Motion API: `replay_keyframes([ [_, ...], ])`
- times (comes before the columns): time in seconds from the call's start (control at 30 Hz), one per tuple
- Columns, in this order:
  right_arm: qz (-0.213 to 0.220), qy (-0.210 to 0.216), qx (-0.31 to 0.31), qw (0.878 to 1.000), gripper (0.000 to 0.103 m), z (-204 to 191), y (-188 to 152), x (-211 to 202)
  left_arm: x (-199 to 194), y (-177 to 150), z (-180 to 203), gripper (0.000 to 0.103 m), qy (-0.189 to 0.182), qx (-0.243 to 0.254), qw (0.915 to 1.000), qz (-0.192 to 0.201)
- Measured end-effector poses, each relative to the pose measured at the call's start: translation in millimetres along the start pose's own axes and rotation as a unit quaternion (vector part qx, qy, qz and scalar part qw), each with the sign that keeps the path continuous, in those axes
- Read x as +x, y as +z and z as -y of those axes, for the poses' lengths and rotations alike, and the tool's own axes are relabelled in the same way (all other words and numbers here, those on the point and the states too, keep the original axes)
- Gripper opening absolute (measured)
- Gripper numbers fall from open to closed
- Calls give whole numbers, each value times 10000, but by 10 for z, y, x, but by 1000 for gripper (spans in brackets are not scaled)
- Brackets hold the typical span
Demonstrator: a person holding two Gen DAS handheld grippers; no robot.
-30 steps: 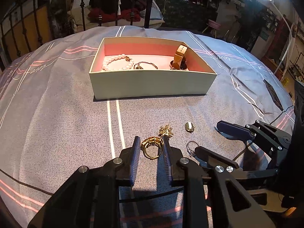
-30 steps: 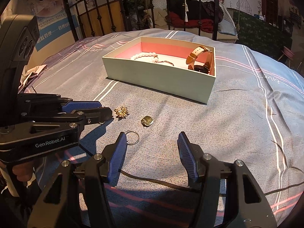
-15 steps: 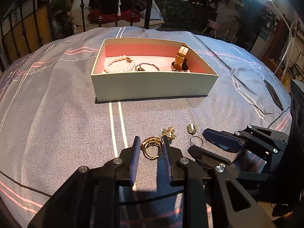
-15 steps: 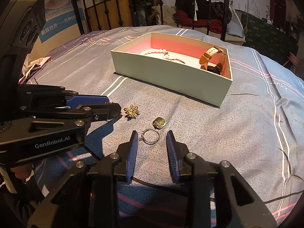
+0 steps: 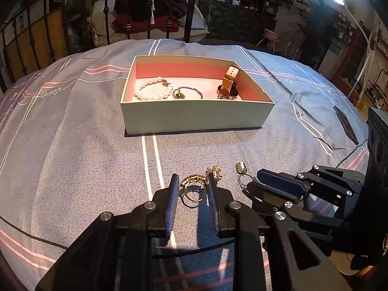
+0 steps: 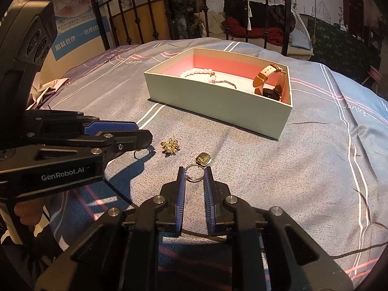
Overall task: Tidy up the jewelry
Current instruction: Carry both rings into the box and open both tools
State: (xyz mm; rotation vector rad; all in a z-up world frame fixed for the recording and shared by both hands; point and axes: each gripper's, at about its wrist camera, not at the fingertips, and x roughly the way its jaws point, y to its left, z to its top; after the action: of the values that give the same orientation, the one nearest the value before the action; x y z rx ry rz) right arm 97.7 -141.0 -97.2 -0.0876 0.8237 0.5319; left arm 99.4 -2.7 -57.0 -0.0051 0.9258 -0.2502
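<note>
A pale box (image 5: 194, 118) with a pink lining holds a pearl bracelet (image 5: 152, 91), a thin bangle (image 5: 187, 92) and a tan-strap watch (image 5: 229, 83). My left gripper (image 5: 193, 183) is shut on a gold ring (image 5: 193, 187) lying on the bedspread. My right gripper (image 6: 195, 173) is shut on a silver ring (image 6: 194, 170) with a small gold pendant (image 6: 203, 158) just beyond its tips. A gold flower brooch (image 6: 170, 146) lies between the two grippers, loose on the cover; it also shows in the left wrist view (image 5: 215, 171).
The grey striped bedspread (image 5: 72, 145) slopes away on all sides. A black iron bed frame (image 5: 189, 7) stands behind the box. A dark flat object (image 5: 345, 123) lies on the cover at the right. A thin black cable crosses near my grippers.
My right gripper closed from wide open and moved forward onto the silver ring. My left gripper stayed shut on the gold ring, with the view shifted slightly.
</note>
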Motion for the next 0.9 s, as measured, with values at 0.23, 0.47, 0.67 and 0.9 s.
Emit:
replay_keyframes([
  [0.23, 38, 18, 46, 10000, 17, 22, 27, -13, -28, 22, 4, 23, -30, -2, 10000, 40],
  [0.47, 161, -4, 60, 9999, 17, 70, 176, -35, -69, 253, 26, 23, -26, 63, 9997, 233],
  [0.67, 547, -341, 102, 9979, 17, 260, 727, -49, 15, 865, -26, 23, -88, -71, 9985, 534],
  [0.9, 515, -596, 278, 9965, 17, 514, 1100, 205, 311, 1282, -75, 23, 15, -133, 9993, 353],
])
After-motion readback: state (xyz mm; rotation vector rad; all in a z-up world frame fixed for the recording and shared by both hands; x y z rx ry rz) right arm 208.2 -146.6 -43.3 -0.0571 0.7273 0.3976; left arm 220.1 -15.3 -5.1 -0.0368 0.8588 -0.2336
